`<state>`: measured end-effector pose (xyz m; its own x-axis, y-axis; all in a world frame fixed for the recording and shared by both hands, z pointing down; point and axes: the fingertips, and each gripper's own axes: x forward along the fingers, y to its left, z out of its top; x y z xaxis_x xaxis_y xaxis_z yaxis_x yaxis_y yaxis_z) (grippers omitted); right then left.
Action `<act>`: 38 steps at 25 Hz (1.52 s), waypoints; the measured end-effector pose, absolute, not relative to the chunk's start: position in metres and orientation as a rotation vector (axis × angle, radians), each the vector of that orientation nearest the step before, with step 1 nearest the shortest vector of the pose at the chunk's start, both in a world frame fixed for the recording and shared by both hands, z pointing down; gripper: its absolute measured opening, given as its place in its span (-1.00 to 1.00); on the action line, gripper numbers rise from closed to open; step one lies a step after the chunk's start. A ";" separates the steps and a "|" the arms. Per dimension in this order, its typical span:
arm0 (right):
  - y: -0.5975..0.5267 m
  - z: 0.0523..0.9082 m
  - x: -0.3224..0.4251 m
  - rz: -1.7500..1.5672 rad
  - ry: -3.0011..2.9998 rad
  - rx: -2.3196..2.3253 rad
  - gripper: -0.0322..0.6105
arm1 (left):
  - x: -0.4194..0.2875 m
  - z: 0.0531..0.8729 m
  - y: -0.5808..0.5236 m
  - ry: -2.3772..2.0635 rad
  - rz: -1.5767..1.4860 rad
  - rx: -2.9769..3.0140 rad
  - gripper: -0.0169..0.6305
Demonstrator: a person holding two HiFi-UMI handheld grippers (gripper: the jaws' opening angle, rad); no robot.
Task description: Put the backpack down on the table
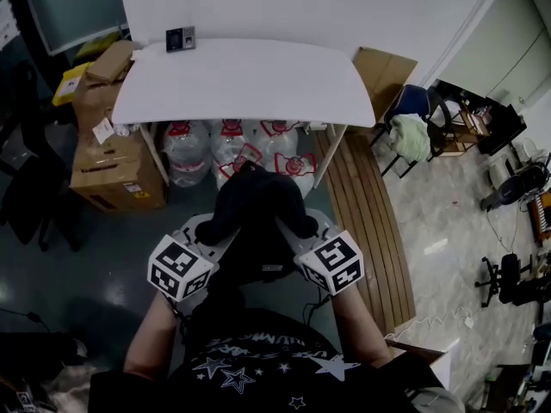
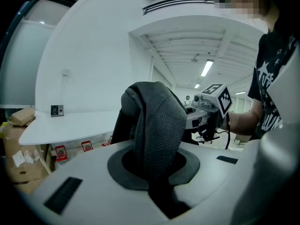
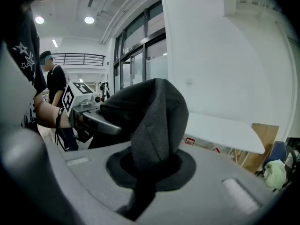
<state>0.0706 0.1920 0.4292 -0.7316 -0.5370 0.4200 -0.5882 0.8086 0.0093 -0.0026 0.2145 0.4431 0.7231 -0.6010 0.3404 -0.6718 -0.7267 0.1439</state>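
Note:
A black backpack (image 1: 258, 209) hangs in the air between my two grippers, in front of the white table (image 1: 245, 80) and short of its near edge. My left gripper (image 1: 215, 231) is shut on a fold of the backpack's dark fabric (image 2: 157, 125), which fills the space between its jaws. On the other side, my right gripper (image 1: 297, 229) is shut on another fold of the same backpack (image 3: 157, 121). The right gripper's marker cube (image 2: 216, 96) shows in the left gripper view, the left one's cube (image 3: 77, 97) in the right gripper view.
Large water bottles (image 1: 232, 149) stand under the table. Cardboard boxes (image 1: 112, 157) are stacked at its left end. A small dark device (image 1: 180, 38) lies on the table's far edge. A wooden bench (image 1: 366, 222) runs along the right, with chairs (image 1: 413, 127) beyond. A person (image 3: 54, 83) stands far off.

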 end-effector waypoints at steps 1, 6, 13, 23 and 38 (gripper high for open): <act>0.181 0.428 0.066 0.171 -2.584 0.849 -0.82 | -0.008 0.443 0.204 -1.001 0.395 2.672 -0.79; 0.134 0.426 0.037 0.162 -2.574 0.865 -0.82 | -0.036 0.442 0.155 -0.993 0.391 2.680 -0.79; 0.083 0.415 -0.004 0.113 -2.564 0.872 -0.82 | -0.078 0.432 0.103 -0.994 0.371 2.710 -0.79; 0.037 0.421 -0.044 0.101 -2.520 0.932 -0.82 | -0.118 0.439 0.051 -0.894 0.384 2.748 -0.79; -0.023 0.393 -0.037 -0.011 -2.533 1.006 -0.82 | -0.112 0.413 -0.013 -0.846 0.371 2.802 -0.79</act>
